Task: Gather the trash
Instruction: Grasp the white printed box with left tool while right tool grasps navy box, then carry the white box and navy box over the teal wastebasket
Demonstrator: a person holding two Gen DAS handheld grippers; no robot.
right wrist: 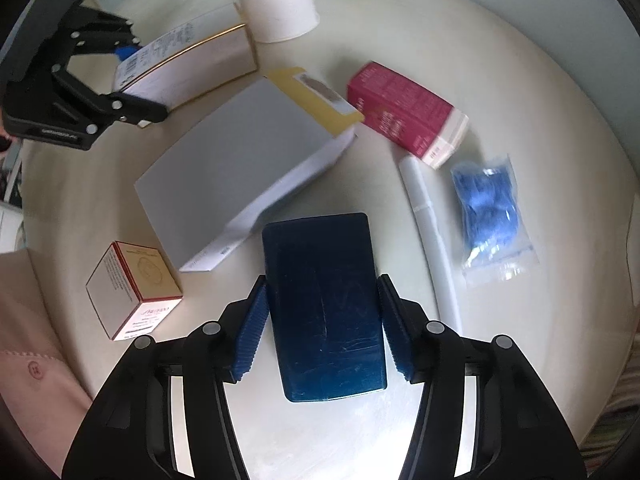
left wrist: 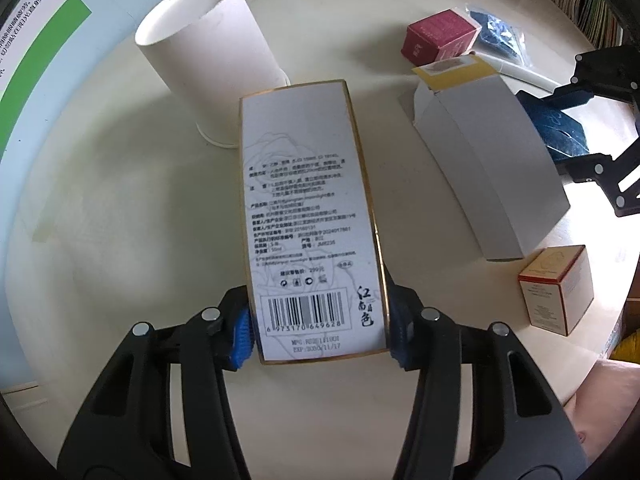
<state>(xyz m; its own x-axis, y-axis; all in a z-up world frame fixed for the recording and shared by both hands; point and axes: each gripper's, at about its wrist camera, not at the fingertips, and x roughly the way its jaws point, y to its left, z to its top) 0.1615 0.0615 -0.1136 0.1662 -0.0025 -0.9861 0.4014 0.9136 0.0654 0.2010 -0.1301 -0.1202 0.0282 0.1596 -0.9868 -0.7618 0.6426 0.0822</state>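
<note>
Between the blue pads of the left tool [left wrist: 320, 320] sits the white gold-edged box [left wrist: 308, 208], clenched at its barcode end, long axis pointing forward to the paper cup [left wrist: 208, 56]. The right tool [right wrist: 320, 328] grasps the dark blue case [right wrist: 324, 300] above the counter [right wrist: 520, 80].

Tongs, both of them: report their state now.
Left tongs: closed on the white gold-edged box.
Right tongs: around the dark blue case; grip cannot be told.

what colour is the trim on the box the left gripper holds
Gold, edging the white printed box; clearest in the left wrist view.
</note>
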